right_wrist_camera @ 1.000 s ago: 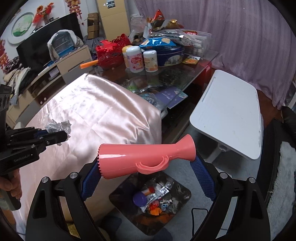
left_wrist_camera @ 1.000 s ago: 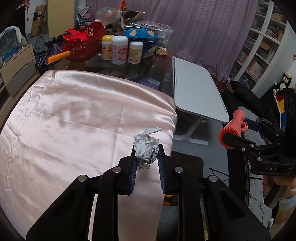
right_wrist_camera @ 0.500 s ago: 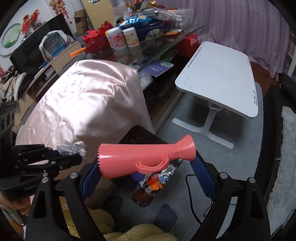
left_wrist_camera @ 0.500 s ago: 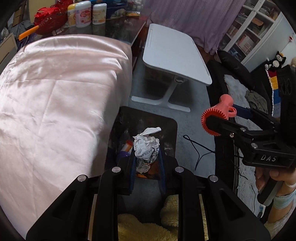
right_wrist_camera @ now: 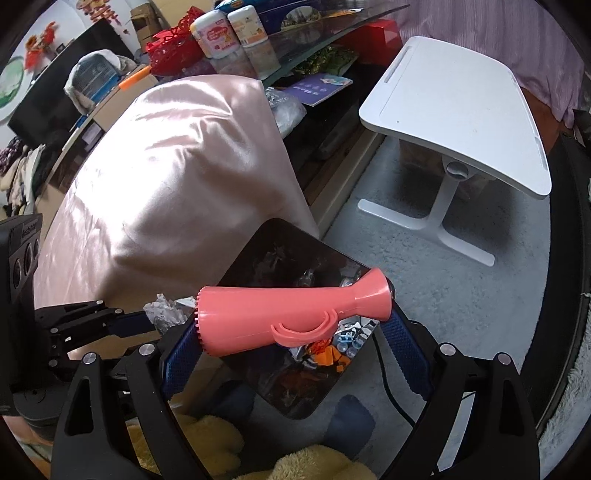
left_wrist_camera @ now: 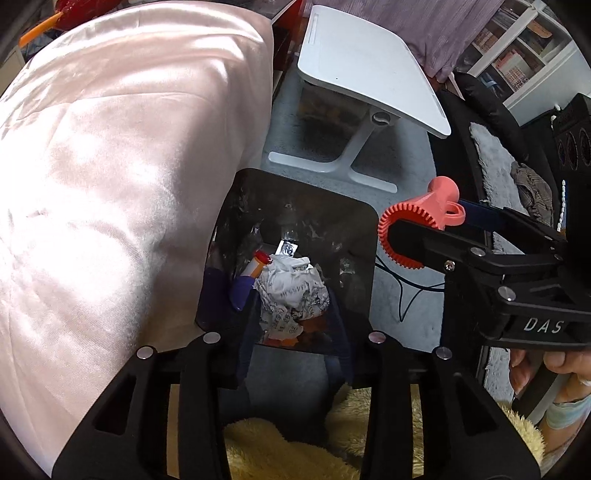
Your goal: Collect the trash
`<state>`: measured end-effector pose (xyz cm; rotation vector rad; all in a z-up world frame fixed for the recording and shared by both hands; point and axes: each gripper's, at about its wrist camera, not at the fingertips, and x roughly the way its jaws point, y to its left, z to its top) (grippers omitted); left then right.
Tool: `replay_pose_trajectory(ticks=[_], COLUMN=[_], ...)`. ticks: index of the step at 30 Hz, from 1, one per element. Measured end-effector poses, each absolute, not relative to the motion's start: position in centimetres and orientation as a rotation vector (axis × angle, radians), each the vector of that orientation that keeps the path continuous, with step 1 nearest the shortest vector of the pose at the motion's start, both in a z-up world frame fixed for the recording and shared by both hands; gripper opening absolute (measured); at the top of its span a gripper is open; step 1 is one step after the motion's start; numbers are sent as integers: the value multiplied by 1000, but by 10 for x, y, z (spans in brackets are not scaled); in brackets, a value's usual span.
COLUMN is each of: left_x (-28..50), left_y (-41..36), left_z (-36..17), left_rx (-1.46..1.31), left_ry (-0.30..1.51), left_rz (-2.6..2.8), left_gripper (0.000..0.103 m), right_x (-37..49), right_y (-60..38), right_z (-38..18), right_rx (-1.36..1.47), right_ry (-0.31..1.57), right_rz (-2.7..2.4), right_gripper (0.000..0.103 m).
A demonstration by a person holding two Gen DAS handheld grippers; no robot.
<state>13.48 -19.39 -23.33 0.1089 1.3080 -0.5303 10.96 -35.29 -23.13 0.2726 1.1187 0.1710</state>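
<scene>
My left gripper (left_wrist_camera: 293, 314) is shut on a crumpled paper ball (left_wrist_camera: 293, 291) and holds it over the open black trash bin (left_wrist_camera: 365, 229), which holds wrappers and a small bottle. The ball also shows in the right wrist view (right_wrist_camera: 166, 312). My right gripper (right_wrist_camera: 291, 332) is shut on a pink plastic horn-shaped piece (right_wrist_camera: 291, 317), held crosswise above the same bin (right_wrist_camera: 280, 236). In the left wrist view the horn (left_wrist_camera: 421, 225) hangs just right of the bin.
A table under a pink satin cloth (left_wrist_camera: 110, 166) stands left of the bin. A white lap desk (right_wrist_camera: 454, 107) stands on the grey carpet beyond. A glass table with jars (right_wrist_camera: 236, 33) is at the back. Yellow fluffy slippers (left_wrist_camera: 280, 450) are below.
Both grippers have moved from over the pink cloth to above the trash bin and lower toward it. The paper ball and the pink horn are still held.
</scene>
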Motion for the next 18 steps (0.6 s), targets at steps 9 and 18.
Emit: replay_pose_trajectory(ticks=[9,18], left_x=[132,113], left_y=[-191,-169], left_z=[-222,-167], left_rx=[89,79], left_ry=[1289,1167], left_rz=[-567,-535], left_gripper=[57,72], right_x=[119,103], right_y=[-347,-348], right_z=[-227,-177], right_rx=[281,247], right_ry=[1117,1027], right_rz=[162,117], right_gripper=[97,100])
